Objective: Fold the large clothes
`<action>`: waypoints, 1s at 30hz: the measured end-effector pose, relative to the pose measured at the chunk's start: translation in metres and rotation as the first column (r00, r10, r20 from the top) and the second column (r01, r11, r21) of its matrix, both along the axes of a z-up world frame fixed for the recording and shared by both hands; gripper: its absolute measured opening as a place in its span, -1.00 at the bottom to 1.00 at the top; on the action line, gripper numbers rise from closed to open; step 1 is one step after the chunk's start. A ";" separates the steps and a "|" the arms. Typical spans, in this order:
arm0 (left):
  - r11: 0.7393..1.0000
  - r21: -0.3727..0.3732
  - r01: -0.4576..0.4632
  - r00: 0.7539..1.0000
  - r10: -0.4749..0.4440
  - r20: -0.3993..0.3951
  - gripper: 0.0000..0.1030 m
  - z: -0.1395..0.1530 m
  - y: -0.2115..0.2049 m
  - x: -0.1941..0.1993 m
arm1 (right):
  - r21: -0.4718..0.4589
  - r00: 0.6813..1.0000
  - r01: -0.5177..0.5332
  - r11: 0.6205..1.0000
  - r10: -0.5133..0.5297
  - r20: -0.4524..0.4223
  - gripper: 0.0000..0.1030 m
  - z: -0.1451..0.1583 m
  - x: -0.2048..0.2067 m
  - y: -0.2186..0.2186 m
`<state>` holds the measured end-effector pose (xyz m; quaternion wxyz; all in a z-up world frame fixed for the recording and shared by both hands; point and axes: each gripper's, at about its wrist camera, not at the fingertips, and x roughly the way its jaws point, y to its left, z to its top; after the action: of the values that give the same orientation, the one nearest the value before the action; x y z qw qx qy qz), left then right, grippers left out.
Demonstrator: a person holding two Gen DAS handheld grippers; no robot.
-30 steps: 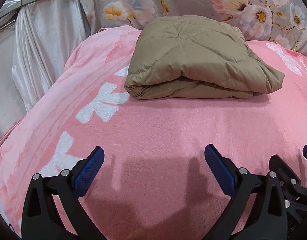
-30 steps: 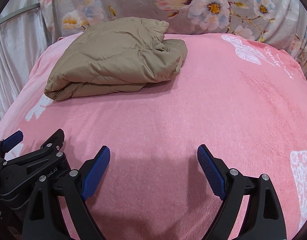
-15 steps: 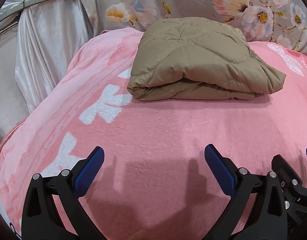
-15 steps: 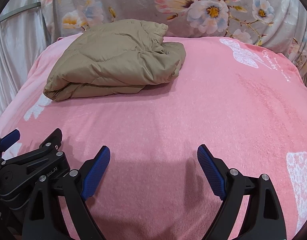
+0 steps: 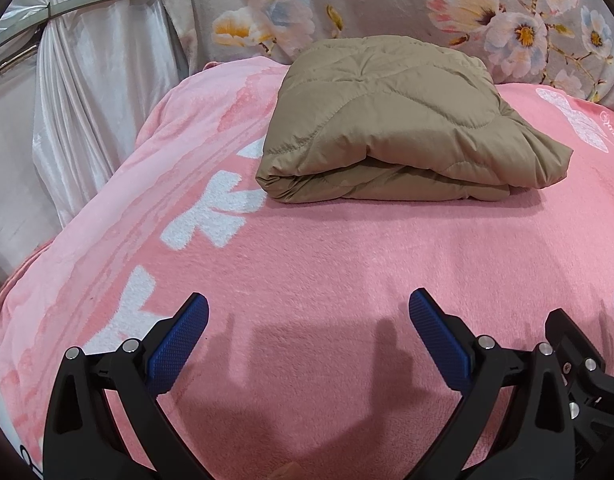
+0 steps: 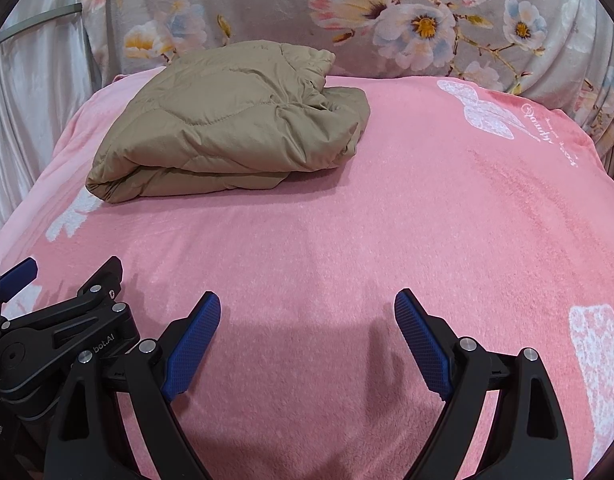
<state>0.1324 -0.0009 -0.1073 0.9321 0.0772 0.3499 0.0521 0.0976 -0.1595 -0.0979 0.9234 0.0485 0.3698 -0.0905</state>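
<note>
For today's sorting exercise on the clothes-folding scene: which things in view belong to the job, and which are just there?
Belongs to the job:
tan quilted jacket, folded
left gripper, jaws open
right gripper, jaws open

Just there:
pink blanket
floral fabric behind
white curtain

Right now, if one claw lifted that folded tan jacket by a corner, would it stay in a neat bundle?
Probably not. The jacket looks puffy and quilted, so it is likely soft and floppy, and its loose layers would likely sag open. It also seems light for its bulk. Its smooth shell may slip on the pink blanket if pushed.
</note>
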 end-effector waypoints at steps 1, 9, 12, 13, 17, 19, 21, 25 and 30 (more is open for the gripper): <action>1.000 0.000 0.000 1.000 0.000 0.000 0.90 0.000 0.000 0.000 | 0.000 1.000 0.000 1.000 0.000 0.000 0.68 0.000 0.000 0.000; 1.000 0.000 0.000 1.000 0.000 0.000 0.90 0.000 0.000 0.000 | 0.000 1.000 0.000 1.000 0.000 0.001 0.68 0.000 0.000 0.000; 1.000 0.001 -0.001 1.000 0.001 0.001 0.90 0.000 0.000 0.000 | 0.000 1.000 0.000 1.000 0.000 0.000 0.68 0.000 0.000 0.000; 1.000 0.001 -0.001 1.000 0.001 0.001 0.90 0.000 0.000 0.000 | 0.000 1.000 0.000 1.000 0.000 0.000 0.68 0.000 0.000 0.000; 1.000 0.001 -0.001 1.000 0.001 0.001 0.90 0.000 0.000 0.000 | -0.001 1.000 0.000 1.000 0.000 0.001 0.68 0.000 0.000 0.000; 1.000 0.001 -0.001 1.000 0.001 0.001 0.90 0.000 0.000 0.000 | -0.001 1.000 -0.001 1.000 0.001 0.001 0.68 0.000 0.000 0.000; 1.000 0.002 -0.002 1.000 0.002 0.003 0.90 0.000 0.000 0.000 | 0.000 1.000 -0.001 1.000 0.001 0.002 0.68 0.000 0.000 -0.001; 1.000 0.002 -0.004 1.000 0.004 0.004 0.90 0.001 0.000 0.000 | -0.001 1.000 -0.001 1.000 0.001 0.003 0.68 0.001 0.000 -0.001; 1.000 -0.002 0.000 1.000 0.000 0.001 0.89 0.004 0.002 0.001 | -0.002 1.000 0.000 1.000 0.000 0.003 0.68 0.001 -0.001 -0.001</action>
<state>0.1337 0.0011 -0.1038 0.9324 0.0763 0.3496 0.0518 0.0971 -0.1600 -0.0973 0.9239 0.0478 0.3686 -0.0908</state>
